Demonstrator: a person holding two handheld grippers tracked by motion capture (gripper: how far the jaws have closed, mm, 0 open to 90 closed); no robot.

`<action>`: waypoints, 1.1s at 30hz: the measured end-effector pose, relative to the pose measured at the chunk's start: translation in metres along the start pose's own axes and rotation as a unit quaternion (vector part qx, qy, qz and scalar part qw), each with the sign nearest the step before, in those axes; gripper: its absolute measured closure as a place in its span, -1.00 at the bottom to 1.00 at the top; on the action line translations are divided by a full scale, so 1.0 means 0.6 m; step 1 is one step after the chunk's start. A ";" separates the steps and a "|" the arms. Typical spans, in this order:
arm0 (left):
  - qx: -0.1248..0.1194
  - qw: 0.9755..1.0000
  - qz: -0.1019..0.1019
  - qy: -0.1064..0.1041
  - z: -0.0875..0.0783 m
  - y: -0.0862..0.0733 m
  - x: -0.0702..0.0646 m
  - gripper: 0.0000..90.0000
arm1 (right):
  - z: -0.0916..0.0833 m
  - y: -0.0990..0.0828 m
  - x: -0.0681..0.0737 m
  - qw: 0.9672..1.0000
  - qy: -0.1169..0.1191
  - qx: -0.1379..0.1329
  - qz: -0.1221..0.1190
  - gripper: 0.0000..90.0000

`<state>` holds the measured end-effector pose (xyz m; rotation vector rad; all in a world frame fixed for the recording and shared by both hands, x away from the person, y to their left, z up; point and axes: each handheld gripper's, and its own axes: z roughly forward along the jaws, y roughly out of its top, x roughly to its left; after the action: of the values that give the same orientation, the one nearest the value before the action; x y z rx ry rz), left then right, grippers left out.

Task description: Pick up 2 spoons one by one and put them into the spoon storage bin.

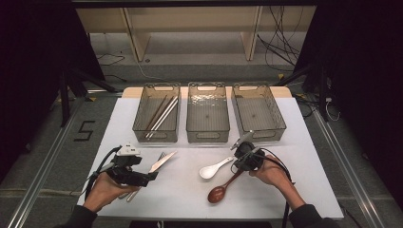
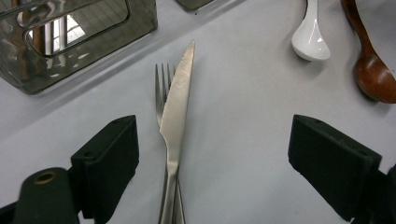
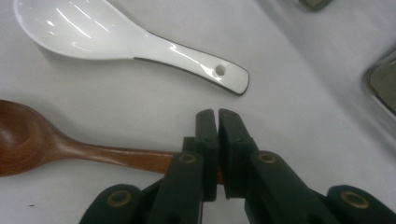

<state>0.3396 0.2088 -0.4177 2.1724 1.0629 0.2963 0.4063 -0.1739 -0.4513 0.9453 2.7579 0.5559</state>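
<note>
Wooden spoon [image 3: 56, 149] handle end hidden inside clamped right gripper [image 3: 217, 122]

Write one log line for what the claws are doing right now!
right claw: shut on wooden spoon handle | left claw: open over knife and fork | white spoon: on table

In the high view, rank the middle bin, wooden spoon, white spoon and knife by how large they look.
1. Middle bin.
2. Wooden spoon and knife: both partly hidden by grippers, so too close to rank.
3. White spoon.
</note>
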 end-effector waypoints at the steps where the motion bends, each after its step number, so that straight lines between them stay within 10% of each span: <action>1: 0.000 1.000 0.000 0.000 0.000 0.000 0.000 -0.65 | 0.002 0.000 -0.001 1.000 -0.001 0.001 0.000 0.97; 33: 0.006 1.000 0.006 0.000 0.004 -0.002 -0.002 -0.65 | 0.000 -0.025 0.004 0.998 0.032 0.051 0.006 1.00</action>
<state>0.3393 0.2069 -0.4203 2.1895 1.0542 0.2965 0.3959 -0.1832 -0.4576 0.9840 2.8632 0.4588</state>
